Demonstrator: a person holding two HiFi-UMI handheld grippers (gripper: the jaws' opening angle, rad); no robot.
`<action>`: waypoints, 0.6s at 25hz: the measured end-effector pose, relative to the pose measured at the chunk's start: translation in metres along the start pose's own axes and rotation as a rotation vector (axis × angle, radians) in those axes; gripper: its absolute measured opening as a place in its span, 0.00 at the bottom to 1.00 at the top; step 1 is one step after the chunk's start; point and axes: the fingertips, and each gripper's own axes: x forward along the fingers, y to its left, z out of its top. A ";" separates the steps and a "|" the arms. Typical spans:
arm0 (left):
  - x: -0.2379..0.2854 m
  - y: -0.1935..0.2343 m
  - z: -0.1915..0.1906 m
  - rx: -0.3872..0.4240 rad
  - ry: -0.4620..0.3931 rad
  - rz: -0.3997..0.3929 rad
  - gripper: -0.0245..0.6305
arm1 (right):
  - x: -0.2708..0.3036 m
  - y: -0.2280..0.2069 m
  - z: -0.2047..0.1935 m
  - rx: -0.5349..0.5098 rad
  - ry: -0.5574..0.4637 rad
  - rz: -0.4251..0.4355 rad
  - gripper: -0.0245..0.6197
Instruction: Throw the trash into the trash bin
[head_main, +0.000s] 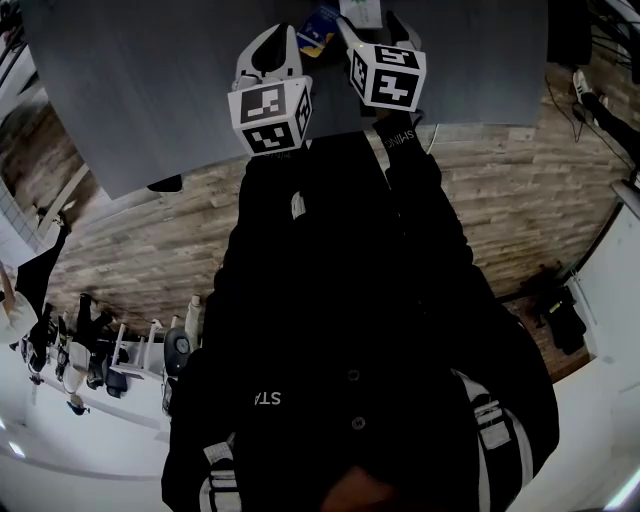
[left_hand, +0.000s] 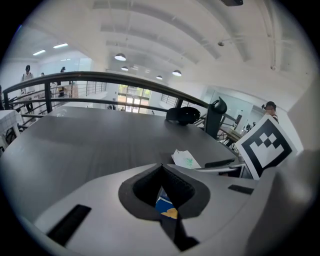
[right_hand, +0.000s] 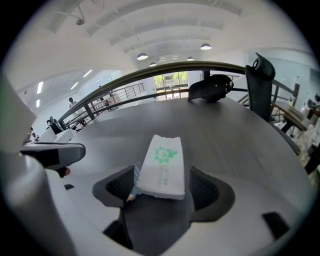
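Between the parted jaws of your right gripper, the white packet lies lengthwise, pointing up-frame; your left gripper is closed

Surface: dark grey, matte, faint wood grain, rounded far edge. Mostly bare. Two items lie on it near the front: a flat white packet with green print, face up, and a small blue wrapper with a yellow patch just beside the packet's left edge. Can't tell if they touch or overlap. A dark object sits at the far edge; can't tell whether it rests on the surface.
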 end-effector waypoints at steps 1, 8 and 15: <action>0.001 0.000 0.000 -0.001 0.001 0.001 0.04 | 0.002 -0.001 -0.002 0.001 0.010 0.002 0.56; 0.000 0.005 -0.001 -0.008 0.000 0.025 0.04 | 0.017 0.000 -0.019 0.025 0.093 0.029 0.56; -0.013 0.018 0.003 -0.025 -0.018 0.052 0.04 | 0.011 0.005 -0.013 0.000 0.082 0.000 0.56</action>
